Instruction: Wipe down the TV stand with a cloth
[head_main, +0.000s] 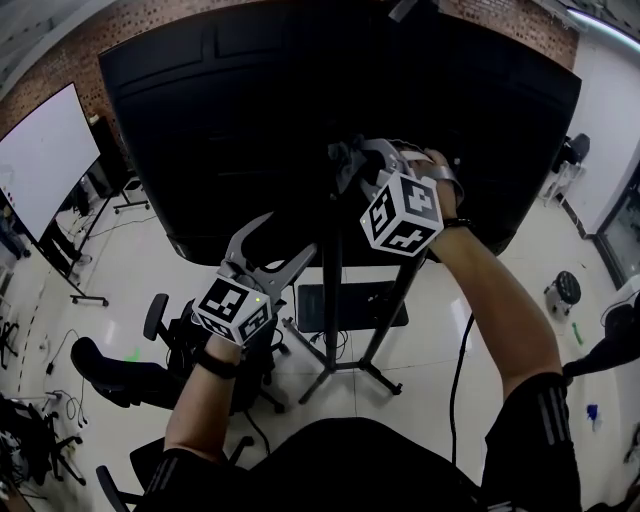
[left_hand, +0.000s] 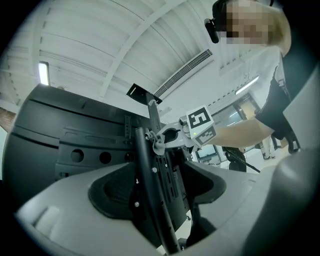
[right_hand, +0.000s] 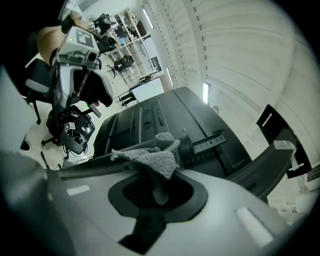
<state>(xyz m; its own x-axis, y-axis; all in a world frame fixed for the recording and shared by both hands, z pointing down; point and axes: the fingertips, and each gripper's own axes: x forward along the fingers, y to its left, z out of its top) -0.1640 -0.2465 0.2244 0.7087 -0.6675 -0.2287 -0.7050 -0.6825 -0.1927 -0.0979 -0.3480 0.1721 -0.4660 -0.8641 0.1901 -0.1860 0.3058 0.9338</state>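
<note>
Right gripper (right_hand: 157, 167): fingers clamped on grey cloth (right_hand: 160, 150) at black stand pole (right_hand: 80, 167).
Left gripper (head_main: 290, 235): fingers apart.
Progress: seemingly early; lower pole left.

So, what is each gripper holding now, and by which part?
The right gripper pinches the cloth by a bunched fold. The left gripper holds nothing; its jaws stand apart.

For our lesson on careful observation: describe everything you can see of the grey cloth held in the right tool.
The cloth is small, grey and nubby like terry, crumpled into folds. The right tool is shut on its lower tail, and its bunched top lies against the black stand pole behind the TV.
</note>
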